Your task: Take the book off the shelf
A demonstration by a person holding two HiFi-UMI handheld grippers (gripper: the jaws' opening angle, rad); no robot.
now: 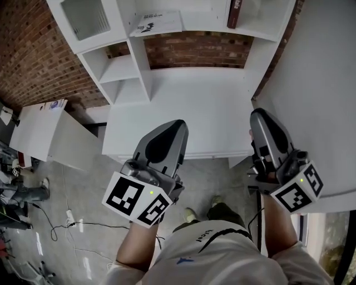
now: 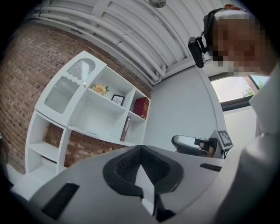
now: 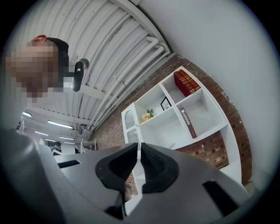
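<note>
A thin dark brown book (image 3: 188, 123) with white print on its spine leans in a compartment of the white shelf unit (image 3: 205, 111). It also shows in the left gripper view (image 2: 126, 128) and at the top of the head view (image 1: 235, 13). A row of red books (image 3: 185, 83) stands in the compartment above it (image 2: 141, 107). Both grippers are held low, close to the person's body and well short of the shelf. My left gripper (image 1: 176, 124) (image 2: 141, 147) is shut and holds nothing. My right gripper (image 1: 258, 114) (image 3: 139, 145) is likewise shut with nothing between its pads.
A white desk top (image 1: 183, 106) juts out under the shelf, right ahead of the grippers. A printed sheet (image 1: 156, 23) lies on a shelf. Flowers (image 2: 100, 89) and a small frame (image 2: 117, 99) stand higher up. A white wall (image 1: 322, 78) is on the right, a low white table (image 1: 39, 131) on the left, and cables (image 1: 61, 222) lie on the floor.
</note>
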